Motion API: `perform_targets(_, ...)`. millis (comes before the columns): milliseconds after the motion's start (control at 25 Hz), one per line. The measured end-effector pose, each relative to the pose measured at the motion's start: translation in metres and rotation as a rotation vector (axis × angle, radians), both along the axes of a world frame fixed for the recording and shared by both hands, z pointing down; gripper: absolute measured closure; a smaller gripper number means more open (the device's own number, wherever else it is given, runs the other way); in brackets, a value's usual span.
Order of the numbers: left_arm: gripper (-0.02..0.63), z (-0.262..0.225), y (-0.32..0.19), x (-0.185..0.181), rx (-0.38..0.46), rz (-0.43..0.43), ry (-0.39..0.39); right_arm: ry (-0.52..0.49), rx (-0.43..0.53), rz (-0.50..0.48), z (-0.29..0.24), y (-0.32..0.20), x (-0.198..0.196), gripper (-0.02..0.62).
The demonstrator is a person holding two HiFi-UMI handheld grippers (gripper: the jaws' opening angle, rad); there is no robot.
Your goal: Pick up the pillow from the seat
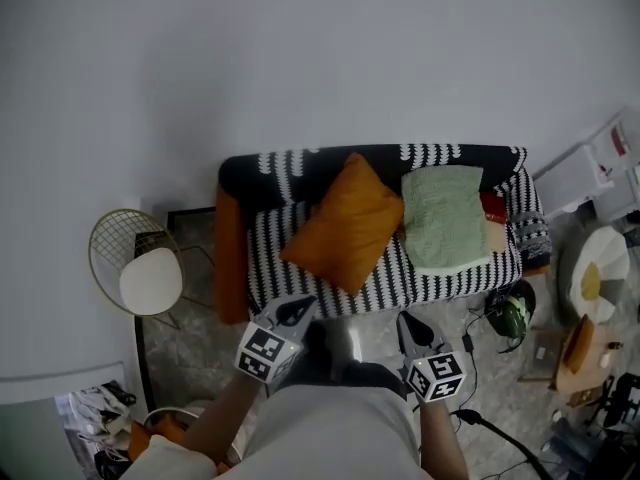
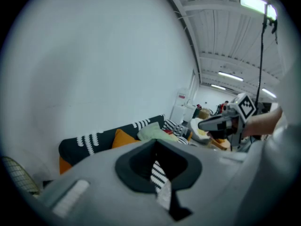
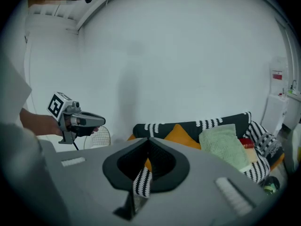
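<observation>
Resting on seat [image 1: 420,280], orange pillow [image 1: 342,223] lies beyond left gripper [image 1: 296,311] and right gripper [image 1: 409,322], jaws pressed together.

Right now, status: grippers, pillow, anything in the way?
Left gripper and right gripper shut, empty, short of the sofa. Orange pillow and green pillow lie on it, untouched. Nothing between.

A black-and-white striped sofa [image 1: 300,163] stands against the white wall. An orange pillow [image 1: 343,221] sits cornerwise at its middle, with a green pillow [image 1: 444,217] just to its right. The left gripper [image 1: 297,308] and right gripper [image 1: 410,320] hover near the seat's front edge, jaws together and empty. A wire chair [image 1: 140,263] stands left of the sofa.
</observation>
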State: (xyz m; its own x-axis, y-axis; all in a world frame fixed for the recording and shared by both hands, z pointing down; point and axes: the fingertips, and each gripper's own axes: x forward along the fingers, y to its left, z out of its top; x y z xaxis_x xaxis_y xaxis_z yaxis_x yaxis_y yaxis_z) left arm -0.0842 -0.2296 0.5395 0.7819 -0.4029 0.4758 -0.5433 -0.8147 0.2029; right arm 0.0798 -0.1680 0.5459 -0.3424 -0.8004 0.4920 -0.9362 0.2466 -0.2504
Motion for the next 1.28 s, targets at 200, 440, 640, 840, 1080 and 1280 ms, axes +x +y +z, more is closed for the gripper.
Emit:
perform_targets(200, 0.607, 0.001, -0.011, -0.012, -0.007, 0.013, 0.006, 0.01, -0.006, 0.019, 0.001, -0.009, -0.01, 0.592)
perform_targets(440, 0.607, 0.003, -0.028, -0.01, -0.022, 0.005, 0.014, 0.013, -0.021, 0.022, 0.003, -0.024, -0.009, 0.592)
perform_targets(640, 0.607, 0.012, -0.04, -0.003, -0.043, -0.004, 0.006, 0.009, -0.036, 0.011, 0.011, -0.037, -0.002, 0.592)
perform_targets(840, 0.607, 0.02, -0.052, 0.008, -0.058, -0.024, 0.003, -0.009, -0.052, -0.005, 0.023, -0.054, 0.01, 0.592)
perform_targets(1080, 0.607, 0.03, -0.076, 0.027, -0.062, -0.058, -0.01, -0.027, -0.073, -0.051, 0.039, -0.084, 0.027, 0.592)
perform_targets(1280, 0.607, 0.047, -0.094, 0.044, -0.07, -0.082, -0.017, -0.044, -0.091, -0.085, 0.058, -0.106, 0.041, 0.592)
